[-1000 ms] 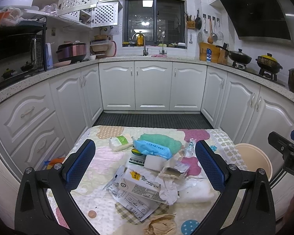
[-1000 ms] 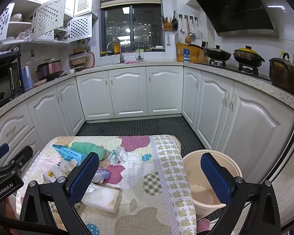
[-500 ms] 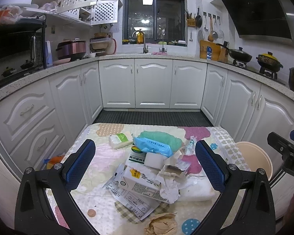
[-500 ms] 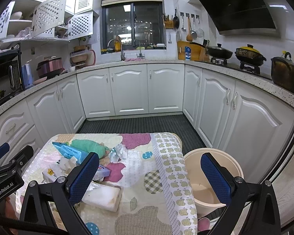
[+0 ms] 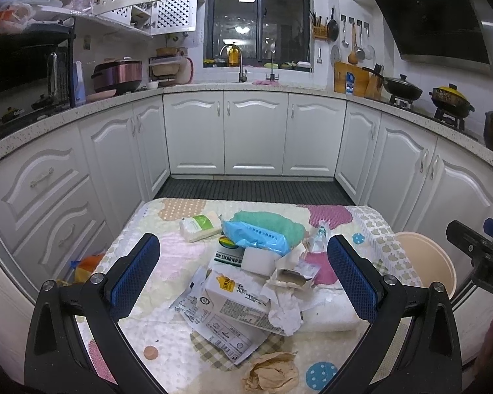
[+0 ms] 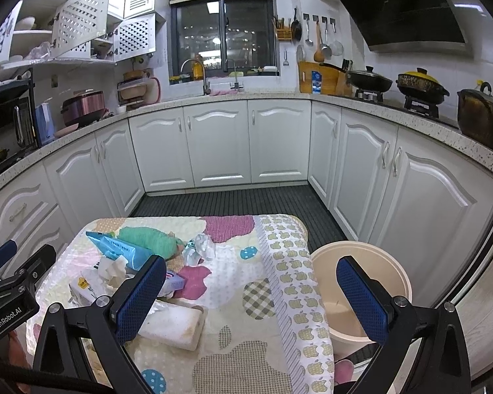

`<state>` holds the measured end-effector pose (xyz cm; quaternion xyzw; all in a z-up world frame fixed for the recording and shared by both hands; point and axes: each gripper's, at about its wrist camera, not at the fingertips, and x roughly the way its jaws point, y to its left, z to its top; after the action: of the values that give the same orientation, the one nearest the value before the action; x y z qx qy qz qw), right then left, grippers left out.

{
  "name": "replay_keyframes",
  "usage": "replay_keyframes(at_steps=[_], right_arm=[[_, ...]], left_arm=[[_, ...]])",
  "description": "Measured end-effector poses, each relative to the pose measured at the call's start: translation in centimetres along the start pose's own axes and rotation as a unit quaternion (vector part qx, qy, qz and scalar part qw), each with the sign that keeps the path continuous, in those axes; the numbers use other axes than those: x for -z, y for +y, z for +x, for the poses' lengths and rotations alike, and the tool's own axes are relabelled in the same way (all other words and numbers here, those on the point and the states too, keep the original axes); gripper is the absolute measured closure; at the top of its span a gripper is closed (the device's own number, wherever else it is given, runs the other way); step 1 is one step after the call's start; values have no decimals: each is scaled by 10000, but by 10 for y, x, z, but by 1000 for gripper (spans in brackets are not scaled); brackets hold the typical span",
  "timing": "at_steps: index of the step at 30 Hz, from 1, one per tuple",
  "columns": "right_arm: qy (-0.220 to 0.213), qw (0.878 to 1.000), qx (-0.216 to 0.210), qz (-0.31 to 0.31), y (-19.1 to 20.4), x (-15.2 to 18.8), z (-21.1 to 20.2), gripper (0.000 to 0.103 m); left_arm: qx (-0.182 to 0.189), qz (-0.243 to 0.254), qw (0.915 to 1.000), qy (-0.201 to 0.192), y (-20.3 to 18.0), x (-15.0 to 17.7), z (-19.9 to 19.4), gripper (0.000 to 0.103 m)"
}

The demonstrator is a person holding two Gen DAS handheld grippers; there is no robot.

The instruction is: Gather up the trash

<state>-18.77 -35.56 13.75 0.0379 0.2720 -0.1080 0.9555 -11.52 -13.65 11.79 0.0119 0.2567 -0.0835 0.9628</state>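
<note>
From my left gripper (image 5: 243, 267), jaws spread wide and empty, the trash heaps mid-table: a light, crushable milk carton (image 5: 238, 298), best pinched across its flat sides, and soft crumpled tissue (image 5: 284, 308). From my right gripper (image 6: 251, 290), equally spread, what seems a foam block (image 6: 172, 326) lies near; the beige bin (image 6: 361, 290) stands beside the table.

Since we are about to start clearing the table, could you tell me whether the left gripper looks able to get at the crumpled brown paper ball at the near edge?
Probably yes. The left gripper is open and empty, and the brown paper ball lies alone and uncovered on the tablecloth, below and between its fingers.
</note>
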Motion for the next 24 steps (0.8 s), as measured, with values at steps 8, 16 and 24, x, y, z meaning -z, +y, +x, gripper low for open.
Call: replay_keyframes(at_steps=[8, 16, 24], right_arm=[[131, 9999, -52, 84, -3, 2, 6, 0], [268, 9996, -51, -14, 0, 6, 13, 0], [850, 9949, -533, 45, 4, 18, 40, 0]], left_arm=[[0, -63, 9997, 256, 13, 6, 8, 1], [103, 56, 9983, 568, 32, 18, 10, 1], [220, 480, 9927, 1082, 55, 41, 14, 1]])
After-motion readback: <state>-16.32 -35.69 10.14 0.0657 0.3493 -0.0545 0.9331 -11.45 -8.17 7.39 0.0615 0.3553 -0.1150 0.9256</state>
